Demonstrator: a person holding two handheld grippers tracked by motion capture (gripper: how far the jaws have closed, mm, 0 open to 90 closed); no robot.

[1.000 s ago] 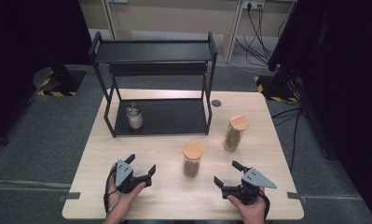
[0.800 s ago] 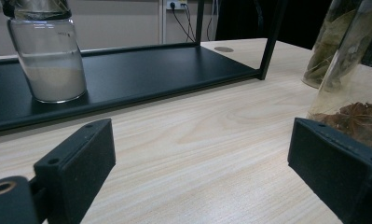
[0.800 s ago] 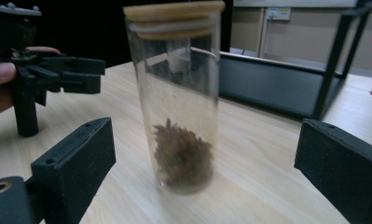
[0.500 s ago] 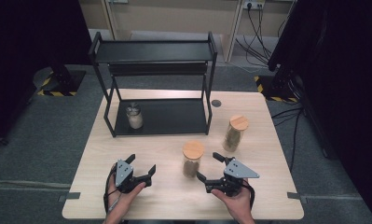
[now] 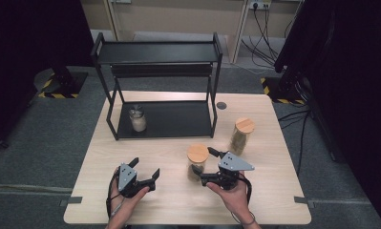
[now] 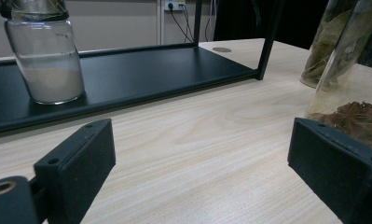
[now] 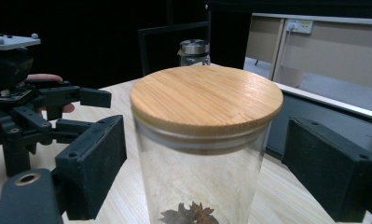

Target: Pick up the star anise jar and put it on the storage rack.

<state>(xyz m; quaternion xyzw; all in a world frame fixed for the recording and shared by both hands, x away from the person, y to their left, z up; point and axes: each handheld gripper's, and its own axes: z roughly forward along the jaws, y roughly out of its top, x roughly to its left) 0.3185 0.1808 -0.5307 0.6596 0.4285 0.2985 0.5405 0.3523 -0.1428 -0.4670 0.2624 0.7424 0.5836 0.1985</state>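
Wooden table (image 5: pixel 274 200) carries 2 cork-lidded jars. We find the right gripper (image 5: pixel 202 167) closing about the nearer jar (image 5: pixel 196 162), which stands between its jaws, pads not yet pressing. Left gripper (image 5: pixel 145 169) idles open alongside. Next: finish closing below the lid.

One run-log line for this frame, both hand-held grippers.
left hand-held gripper: open, idle | right hand-held gripper: closing around star-anise jar, pads not touching | rack: one jar

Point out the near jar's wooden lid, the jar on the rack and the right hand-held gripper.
wooden lid (image 7: pixel 207 98), right gripper view, top face
jar on the rack (image 5: pixel 138 119), high view, glass body
right hand-held gripper (image 5: pixel 203 166), high view, between fingertips
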